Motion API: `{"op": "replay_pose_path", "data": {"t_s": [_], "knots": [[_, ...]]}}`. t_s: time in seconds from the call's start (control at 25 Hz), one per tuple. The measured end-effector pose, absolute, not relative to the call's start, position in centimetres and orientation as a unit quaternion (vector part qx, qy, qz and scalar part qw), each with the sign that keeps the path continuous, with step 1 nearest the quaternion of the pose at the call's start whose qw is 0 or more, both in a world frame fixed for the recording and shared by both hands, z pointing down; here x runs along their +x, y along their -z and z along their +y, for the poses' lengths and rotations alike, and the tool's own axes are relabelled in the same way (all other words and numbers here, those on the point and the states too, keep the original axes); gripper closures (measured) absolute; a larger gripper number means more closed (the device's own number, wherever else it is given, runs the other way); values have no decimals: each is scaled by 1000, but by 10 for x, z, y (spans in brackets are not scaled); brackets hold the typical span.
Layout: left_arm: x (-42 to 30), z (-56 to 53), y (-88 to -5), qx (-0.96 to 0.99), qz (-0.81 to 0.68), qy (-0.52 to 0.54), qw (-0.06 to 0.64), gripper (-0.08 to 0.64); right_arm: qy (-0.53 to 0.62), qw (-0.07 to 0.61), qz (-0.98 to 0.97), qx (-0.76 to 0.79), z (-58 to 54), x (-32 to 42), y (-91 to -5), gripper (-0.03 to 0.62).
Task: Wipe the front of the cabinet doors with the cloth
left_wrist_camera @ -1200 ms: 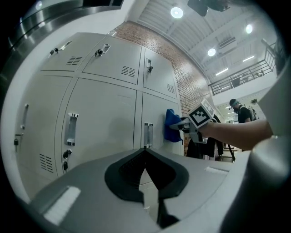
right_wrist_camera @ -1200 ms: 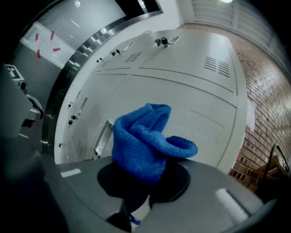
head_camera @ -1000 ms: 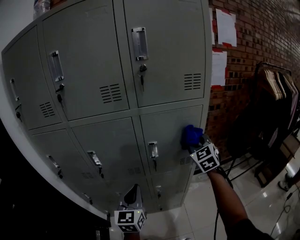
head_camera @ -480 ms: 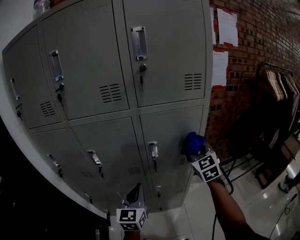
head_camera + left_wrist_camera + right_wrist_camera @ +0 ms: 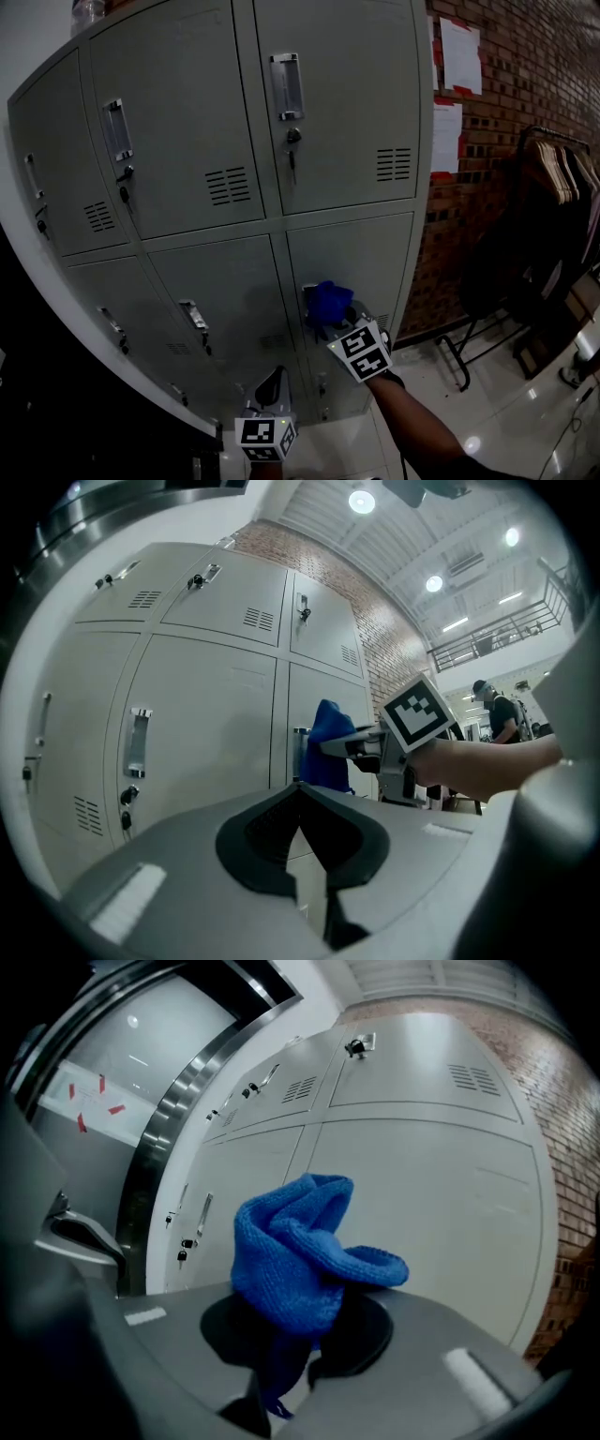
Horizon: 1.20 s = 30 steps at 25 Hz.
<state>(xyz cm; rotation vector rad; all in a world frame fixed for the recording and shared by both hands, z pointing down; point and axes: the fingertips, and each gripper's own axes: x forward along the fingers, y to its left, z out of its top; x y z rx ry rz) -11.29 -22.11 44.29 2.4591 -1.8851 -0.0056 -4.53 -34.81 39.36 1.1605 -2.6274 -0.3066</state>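
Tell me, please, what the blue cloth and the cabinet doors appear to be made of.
The cloth looks like soft knitted or microfibre fabric: looped, ribbed texture, matte, bunched in folds. The cabinet doors look like painted sheet metal: even pale grey, punched vent slots; their handles seem bright bare metal.

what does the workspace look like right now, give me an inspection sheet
surface: grey metal locker cabinet doors, closed, with handles, locks and vent slots; no marks made out in this light
job's things: blue knitted cloth, bunched, up against the lower right door by its handle
clutter: nothing seen on the door fronts
grippers: right gripper shut on the cloth; left gripper shut and empty, held low, away from the doors
cables: thin dark cable on the floor at far right
surroundings: red brick wall with paper sheets; clothes rack with dark garments; glossy tiled floor; a person far behind
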Motion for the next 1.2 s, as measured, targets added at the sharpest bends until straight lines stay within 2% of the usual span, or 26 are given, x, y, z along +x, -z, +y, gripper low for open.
{"op": "replay_pose_path", "data": {"t_s": [0.36,0.56,0.88,1.2], "knots": [[-129,-221,-445,784,-619,12,29,549,124,184,-900,375,-360,-80,-418,518],[-135,-225,-449,784,-619,19,41,550,99,162,-908,374,-370,-65,-420,518],[-127,-229,-451,788,-614,12,38,550,105,172,-898,391,-374,-34,-421,517],[-120,-232,-452,792,-610,10,40,549,86,179,-883,425,-389,28,-430,517]]}}
